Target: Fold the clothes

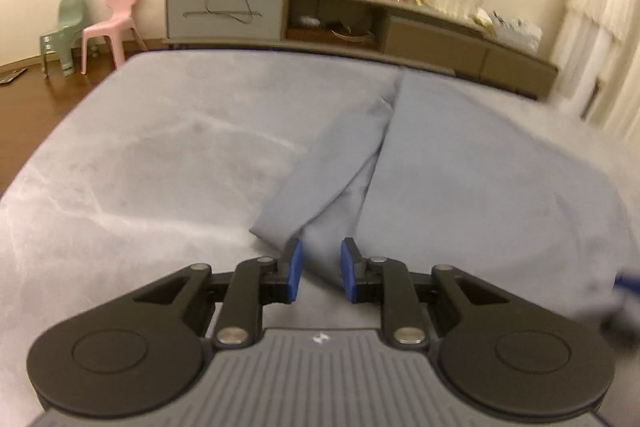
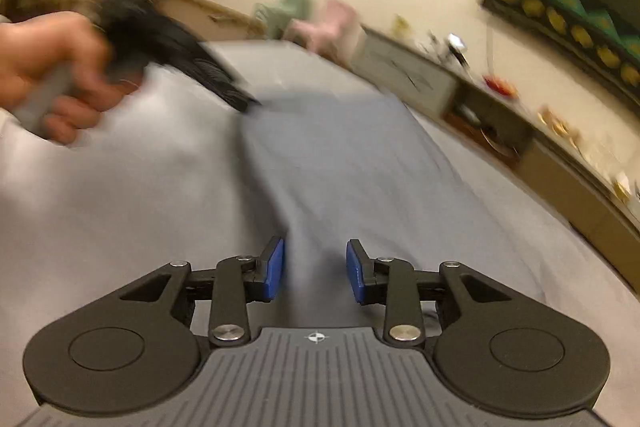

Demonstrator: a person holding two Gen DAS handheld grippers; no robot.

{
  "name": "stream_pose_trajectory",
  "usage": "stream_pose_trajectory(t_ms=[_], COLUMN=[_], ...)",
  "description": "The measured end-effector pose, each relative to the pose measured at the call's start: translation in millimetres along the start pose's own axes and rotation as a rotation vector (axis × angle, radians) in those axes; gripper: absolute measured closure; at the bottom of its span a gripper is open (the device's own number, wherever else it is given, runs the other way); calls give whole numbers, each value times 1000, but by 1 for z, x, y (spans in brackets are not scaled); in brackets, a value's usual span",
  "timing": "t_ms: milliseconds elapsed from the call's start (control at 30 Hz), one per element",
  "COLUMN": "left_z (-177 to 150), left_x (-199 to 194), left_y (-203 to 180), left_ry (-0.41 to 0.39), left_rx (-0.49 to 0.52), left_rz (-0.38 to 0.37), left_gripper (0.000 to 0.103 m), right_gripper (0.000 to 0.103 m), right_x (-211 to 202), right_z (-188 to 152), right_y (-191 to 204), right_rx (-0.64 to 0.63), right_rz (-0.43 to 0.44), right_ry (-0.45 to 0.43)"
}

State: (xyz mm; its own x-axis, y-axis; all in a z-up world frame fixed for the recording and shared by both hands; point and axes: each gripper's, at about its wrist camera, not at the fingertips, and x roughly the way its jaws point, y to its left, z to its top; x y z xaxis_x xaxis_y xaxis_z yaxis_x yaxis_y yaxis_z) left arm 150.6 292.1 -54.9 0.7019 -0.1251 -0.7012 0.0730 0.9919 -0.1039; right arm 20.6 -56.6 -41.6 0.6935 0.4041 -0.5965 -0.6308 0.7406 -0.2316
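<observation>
Left wrist view: left hand-held gripper [image 1: 320, 269] low over a grey-blue garment [image 1: 460, 179] that lies on a pale grey bed [image 1: 160, 155]. Its blue pads [image 1: 295, 269] stand a narrow gap apart, cloth visible between them; cannot tell whether they press on it. The garment fills the centre and right of the frame, a long fold line running from upper centre down to the gripper.

Background, top of frame: low cabinet [image 1: 360, 23] along the wall, pink chair [image 1: 110, 23] and green chair [image 1: 64, 31] at upper left.

Right wrist view, heavily blurred: right hand-held gripper [image 2: 315, 269] spread apart above the garment [image 2: 340, 167], pads clear of the cloth. At upper left, a hand [image 2: 52, 67] grips the other gripper's handle.
</observation>
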Motion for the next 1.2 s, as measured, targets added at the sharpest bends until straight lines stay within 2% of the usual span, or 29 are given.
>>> stream_pose_trajectory(t_ms=[100, 167, 267, 367, 467, 533, 567, 667, 733, 800, 833, 867, 967, 1067, 1100, 1167, 1200], left_z=[-3, -7, -8, 3, 23, 36, 42, 55, 49, 41, 40, 38, 38, 45, 48, 52, 53], left_x=[-4, -6, -20, -49, -41, -35, -32, 8, 34, 57, 59, 61, 60, 48, 41, 24, 15], left_y=[-24, -49, -60, -46, -61, -72, -77, -100, -98, -94, -92, -91, -88, -92, -96, -106, -113], left_ry=[45, 55, 15, -88, -113, -129, -137, -91, -46, 9, 13, 17, 35, 11, -6, -54, -76], left_rx=[74, 193, 252, 165, 180, 190, 195, 223, 185, 156, 167, 178, 189, 200, 206, 237, 255], left_rz=[-113, -137, -128, -181, -199, -210, -216, -180, -158, -139, -142, -146, -145, -144, -150, -174, -196], left_gripper=[81, 84, 86, 85, 85, 85, 83, 82, 82, 82, 82, 82, 82, 84, 84, 84, 83], right_gripper=[68, 68, 67, 67, 65, 65, 65, 65, 65, 66, 60, 57, 56, 57, 57, 54, 47], right_x=[-5, -9, -21, -58, -87, -81, -69, -7, 39, 74, 91, 98, 90, 48, 26, -23, -41], right_z=[-13, -24, -40, -36, -23, -13, -8, 5, 9, -3, -11, -18, -25, -21, -23, -36, -43], right_y=[-42, -70, -96, -108, -122, -128, -130, -152, -174, -195, -206, -216, -239, -238, -231, -210, -197], right_rx=[46, 78, 104, 188, 278, 262, 244, 227, 220, 214, 210, 221, 364, 411, 438, 477, 469], right_rz=[-92, -152, -195, -179, -119, -123, -133, -176, -213, -246, -261, -261, -193, -267, -251, -155, -115], right_ry=[50, 83, 130, 67, -48, -68, -63, -2, 63, 164, 216, 218, 199, 114, 52, -61, -90])
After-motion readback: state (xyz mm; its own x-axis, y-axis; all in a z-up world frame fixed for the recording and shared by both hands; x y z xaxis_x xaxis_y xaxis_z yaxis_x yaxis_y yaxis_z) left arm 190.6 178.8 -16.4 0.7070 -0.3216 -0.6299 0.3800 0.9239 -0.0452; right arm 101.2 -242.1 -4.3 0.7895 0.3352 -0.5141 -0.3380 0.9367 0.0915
